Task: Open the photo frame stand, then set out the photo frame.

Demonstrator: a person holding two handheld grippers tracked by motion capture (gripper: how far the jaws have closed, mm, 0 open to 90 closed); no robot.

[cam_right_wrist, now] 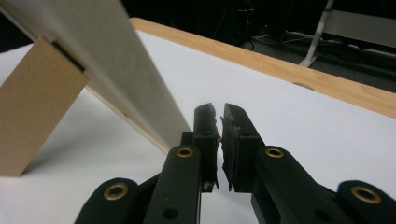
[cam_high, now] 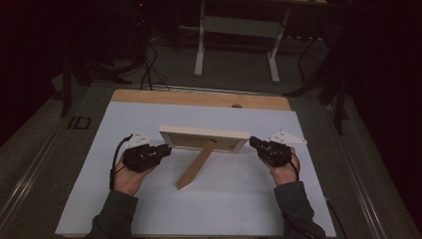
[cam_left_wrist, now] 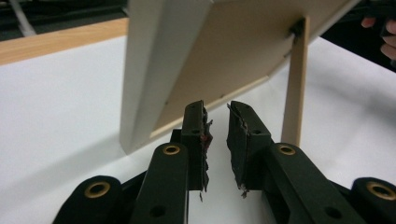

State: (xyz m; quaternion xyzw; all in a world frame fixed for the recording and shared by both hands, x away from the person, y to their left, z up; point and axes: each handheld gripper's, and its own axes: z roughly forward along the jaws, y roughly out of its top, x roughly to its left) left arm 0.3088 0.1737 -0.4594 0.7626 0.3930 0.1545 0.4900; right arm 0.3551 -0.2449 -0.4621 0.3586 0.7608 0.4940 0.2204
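A light wooden picture frame [cam_high: 204, 133] stands upright in the middle of the white table top [cam_high: 149, 204], its back toward me, propped on a wooden easel leg [cam_high: 196, 167]. My left gripper [cam_high: 166, 149] sits just off the frame's left end. In the left gripper view its jaws [cam_left_wrist: 217, 112] stand a narrow gap apart with nothing between them, below the frame's back [cam_left_wrist: 233, 51] and beside the leg [cam_left_wrist: 296, 84]. My right gripper [cam_high: 254, 143] is at the frame's right end. Its jaws [cam_right_wrist: 218, 112] are almost touching and hold nothing, right of the frame's edge [cam_right_wrist: 107, 60].
The white top lies on a wooden board whose bare edge [cam_high: 199, 98] shows at the far side. Beyond it, on the dark floor, are cables [cam_high: 149, 69] and the white legs of another table [cam_high: 199, 50]. There is free white surface in front of the frame.
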